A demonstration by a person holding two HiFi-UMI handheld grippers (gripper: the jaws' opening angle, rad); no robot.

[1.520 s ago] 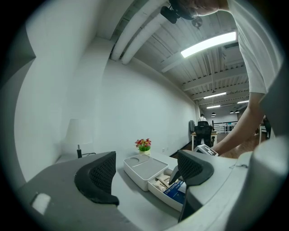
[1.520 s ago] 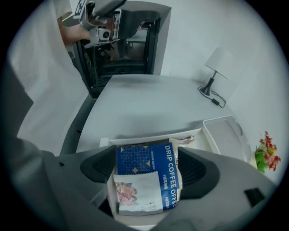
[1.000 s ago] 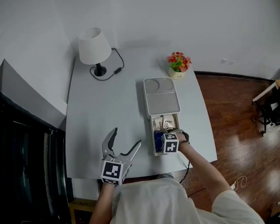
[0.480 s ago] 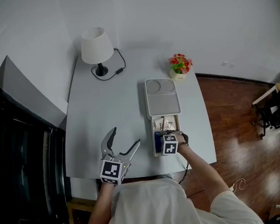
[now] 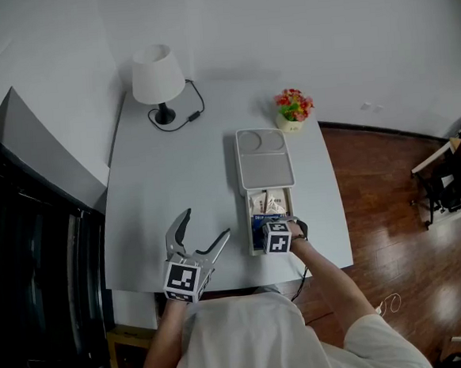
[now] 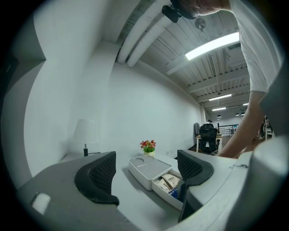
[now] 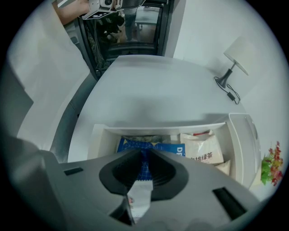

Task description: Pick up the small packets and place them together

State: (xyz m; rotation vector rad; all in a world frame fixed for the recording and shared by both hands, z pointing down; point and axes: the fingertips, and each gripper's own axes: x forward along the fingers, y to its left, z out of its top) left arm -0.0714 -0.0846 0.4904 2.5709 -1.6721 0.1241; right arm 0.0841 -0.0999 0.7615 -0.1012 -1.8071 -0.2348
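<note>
A white box lies on the grey table with its drawer pulled out toward me. Inside are a blue packet and a beige packet with printed text, also seen in the left gripper view as packets. My right gripper reaches down into the drawer. Its jaws are closing, and the pads press on the blue packet's near end. My left gripper rests at the table's near edge, left of the box, open with nothing between its fingers.
A white table lamp with a black cable stands at the table's far left. A small pot of flowers sits beyond the box. Dark glass doors run along the left, wooden floor on the right.
My right gripper has stayed over the drawer, shifted only slightly. The left gripper has not moved.
</note>
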